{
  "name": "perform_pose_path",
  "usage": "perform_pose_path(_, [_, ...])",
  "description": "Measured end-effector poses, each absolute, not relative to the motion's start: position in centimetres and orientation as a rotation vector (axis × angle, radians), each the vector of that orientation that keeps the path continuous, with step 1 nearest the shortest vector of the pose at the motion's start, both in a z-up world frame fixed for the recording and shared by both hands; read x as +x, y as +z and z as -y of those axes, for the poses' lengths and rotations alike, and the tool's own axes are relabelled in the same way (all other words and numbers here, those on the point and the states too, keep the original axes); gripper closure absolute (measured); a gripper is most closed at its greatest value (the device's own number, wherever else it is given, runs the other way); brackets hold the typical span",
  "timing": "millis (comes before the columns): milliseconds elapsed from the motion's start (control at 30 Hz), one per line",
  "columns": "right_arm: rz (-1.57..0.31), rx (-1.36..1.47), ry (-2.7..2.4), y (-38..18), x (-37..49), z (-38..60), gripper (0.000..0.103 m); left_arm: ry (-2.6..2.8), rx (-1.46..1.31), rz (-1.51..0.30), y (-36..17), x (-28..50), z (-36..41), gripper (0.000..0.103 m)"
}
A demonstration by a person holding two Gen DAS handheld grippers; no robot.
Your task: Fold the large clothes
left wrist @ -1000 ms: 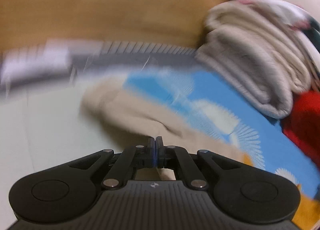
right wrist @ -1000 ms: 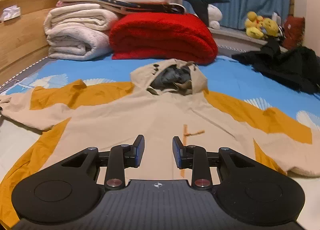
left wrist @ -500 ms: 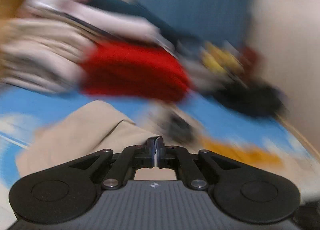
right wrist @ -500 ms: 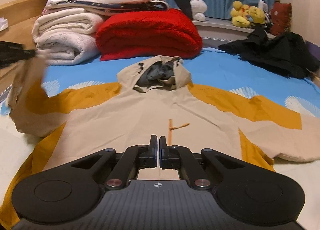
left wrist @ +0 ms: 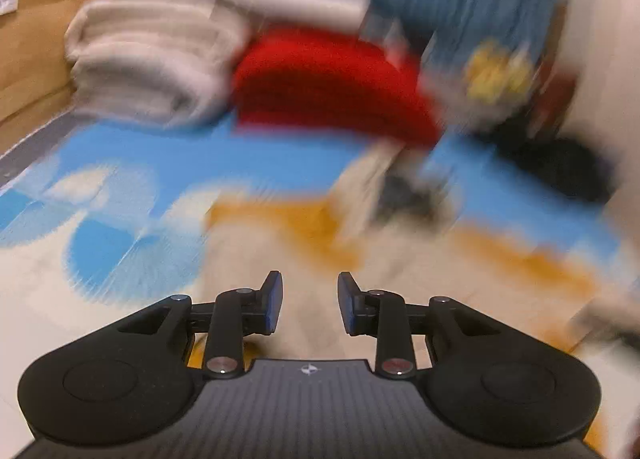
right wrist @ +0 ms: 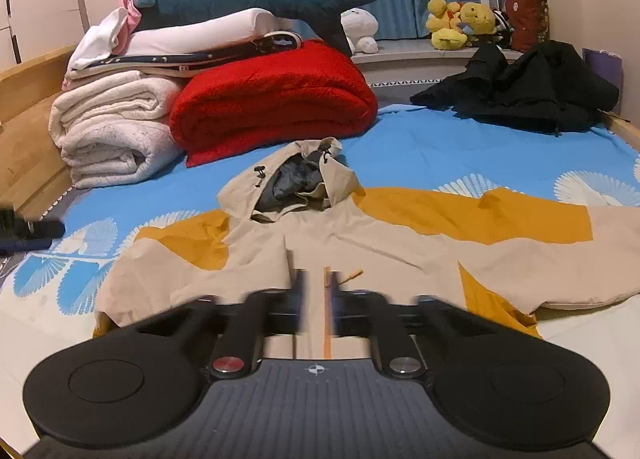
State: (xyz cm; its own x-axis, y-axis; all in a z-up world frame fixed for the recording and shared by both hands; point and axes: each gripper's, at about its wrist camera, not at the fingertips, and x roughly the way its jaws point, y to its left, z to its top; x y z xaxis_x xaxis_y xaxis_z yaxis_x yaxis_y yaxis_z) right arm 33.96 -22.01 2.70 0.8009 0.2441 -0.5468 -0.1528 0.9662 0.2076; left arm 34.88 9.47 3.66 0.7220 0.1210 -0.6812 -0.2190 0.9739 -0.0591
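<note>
A beige and mustard hooded jacket (right wrist: pixel 352 251) lies face up on the blue-patterned bed (right wrist: pixel 460 155), its hood (right wrist: pixel 296 183) pointing toward the folded red blanket (right wrist: pixel 276 99) at the head of the bed. Taking the hood as landmark: the sleeve on its left side is already folded in over the chest, so that edge of the jacket ends close beside the hood, while the other sleeve (right wrist: pixel 560 235) lies stretched out well to the hood's right, unfolded.

The left gripper (left wrist: pixel 310 305) hovers over the folded-in side of the jacket, below and left of the hood in its blurred view; its jaws are opening and nothing is between them, so the cloth there is released. The right gripper (right wrist: pixel 316 307) sits below the hood, over the jacket's front near the centre line. Its fingers are smeared by motion blur and look slightly apart in the frame, yet they read as clenched; whether they pinch fabric cannot be told.

The step in hand appears to be the first sleeve fold, just laid down. The next move likely calls for taking the outstretched sleeve far right of the hood and carrying it across toward the centre line, keeping the body flat.
</note>
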Motion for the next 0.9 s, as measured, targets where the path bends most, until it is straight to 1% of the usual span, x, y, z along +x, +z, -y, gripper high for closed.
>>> perform_pose_path(33, [-0.599,0.158,0.221,2.7,34.0,21.9,0.102,0.191,-0.193,-0.811,2.5,35.9,-10.1,0.071])
perform_pose_path(100, [-0.595,0.142,0.233,2.4,34.0,21.2,0.102,0.115,-0.367,-0.841,1.3,37.4,-11.8,0.072])
perform_pose_path(133, [-0.595,0.133,0.242,2.3,34.1,20.8,0.102,0.109,-0.397,-0.836,1.2,38.2,-12.3,0.072])
perform_pose_path(267, [-0.609,0.061,0.319,1.0,34.9,18.2,0.101,0.217,-0.217,-0.765,1.6,39.5,-13.3,0.072])
perform_pose_path(467, [-0.634,-0.014,0.388,-1.3,36.1,13.8,0.101,0.234,-0.314,-0.822,0.3,40.3,-16.1,0.071])
perform_pose_path(500, [-0.638,-0.024,0.399,-1.7,36.2,13.1,0.101,0.247,-0.318,-0.832,0.5,39.1,-16.6,0.071])
perform_pose_path(567, [-0.641,-0.052,0.422,-2.4,36.4,11.8,0.101,0.263,-0.344,-0.848,0.2,39.1,-17.3,0.071])
perform_pose_path(600, [-0.642,-0.069,0.435,-2.8,36.5,11.2,0.099,0.265,-0.365,-0.851,0.1,39.0,-17.7,0.071])
perform_pose_path(667, [-0.648,-0.106,0.456,-3.7,36.8,10.1,0.091,0.257,-0.396,-0.854,0.1,39.0,-18.0,0.071])
perform_pose_path(733, [-0.652,-0.148,0.459,-4.6,37.1,9.1,0.08,0.253,-0.406,-0.853,0.2,39.0,-18.1,0.07])
perform_pose_path(900, [-0.703,-0.282,0.488,-7.5,38.2,7.1,0.069,0.264,-0.44,-0.865,-0.1,39.4,-18.7,0.07])
